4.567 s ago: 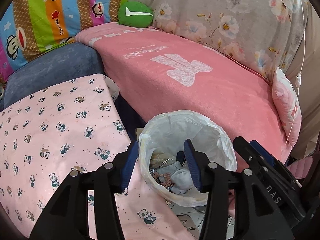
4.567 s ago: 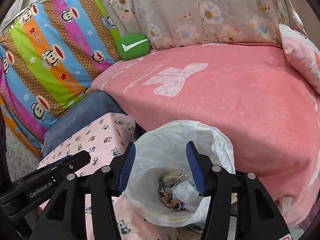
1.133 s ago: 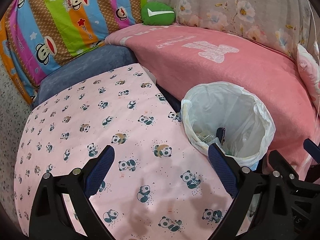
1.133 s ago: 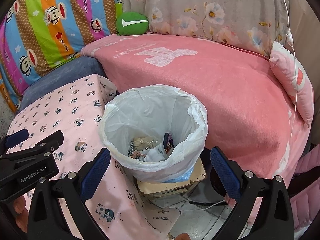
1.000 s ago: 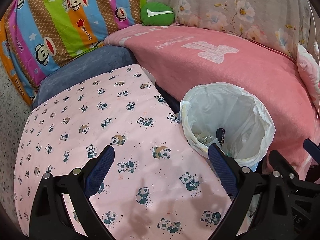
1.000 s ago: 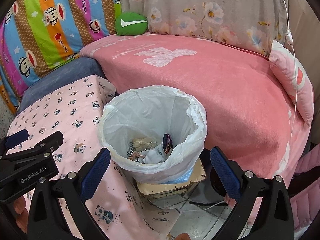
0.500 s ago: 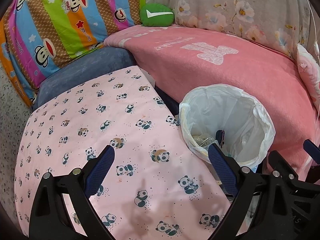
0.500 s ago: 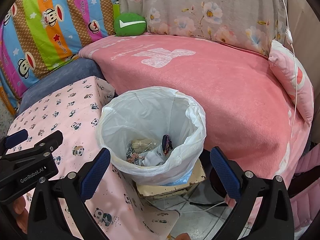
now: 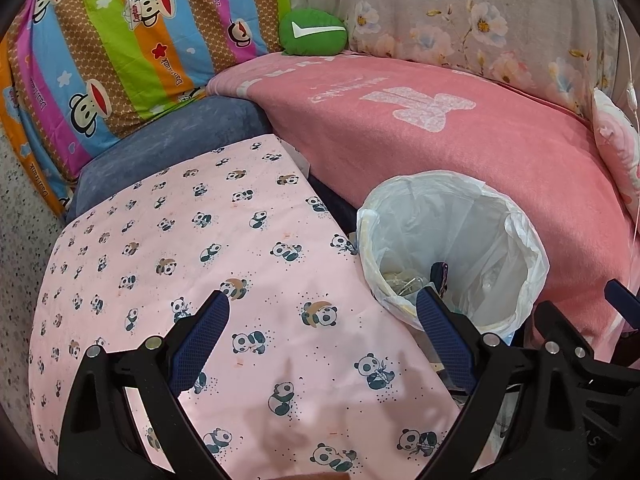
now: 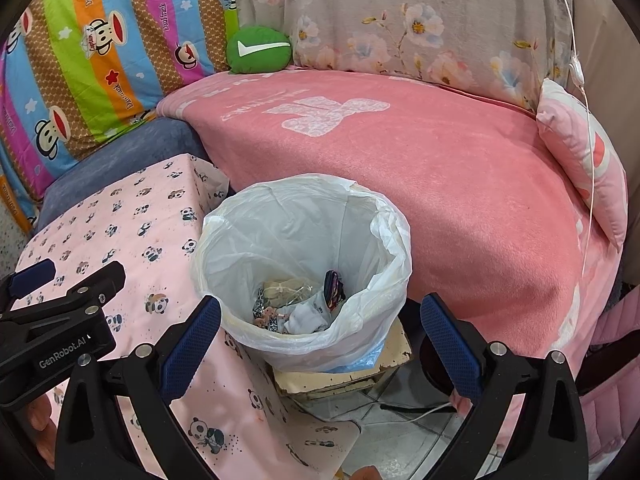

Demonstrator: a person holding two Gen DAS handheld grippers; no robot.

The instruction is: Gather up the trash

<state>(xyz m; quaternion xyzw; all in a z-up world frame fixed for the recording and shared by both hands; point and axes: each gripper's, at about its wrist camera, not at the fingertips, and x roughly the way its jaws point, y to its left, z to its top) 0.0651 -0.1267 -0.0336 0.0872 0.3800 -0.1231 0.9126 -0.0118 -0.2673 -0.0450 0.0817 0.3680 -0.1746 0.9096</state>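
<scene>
A bin lined with a white plastic bag (image 10: 304,240) (image 9: 452,248) stands between the table and the sofa. At its bottom lies trash (image 10: 296,304): crumpled paper, wrappers and a dark wrapper standing on end. My right gripper (image 10: 320,332) hangs open just above the bin's near rim, nothing between its blue pads. My left gripper (image 9: 324,336) is open too, over the panda-print tablecloth (image 9: 180,240), with its right finger (image 9: 440,332) at the bin's left rim. The left gripper's body (image 10: 60,320) shows at the left of the right wrist view.
A pink blanket covers the sofa seat (image 10: 420,160) behind the bin. A green cushion (image 10: 258,50), a striped monkey-print cover (image 9: 120,40) and a pink pillow (image 10: 584,160) sit around it. The bin rests on a worn cream box (image 10: 360,372). A white cable (image 10: 420,410) lies on the tiled floor.
Since 4.6 s ago both grippers have opened wide and pulled back up from inside the bin. In the last second the views have only drifted slightly.
</scene>
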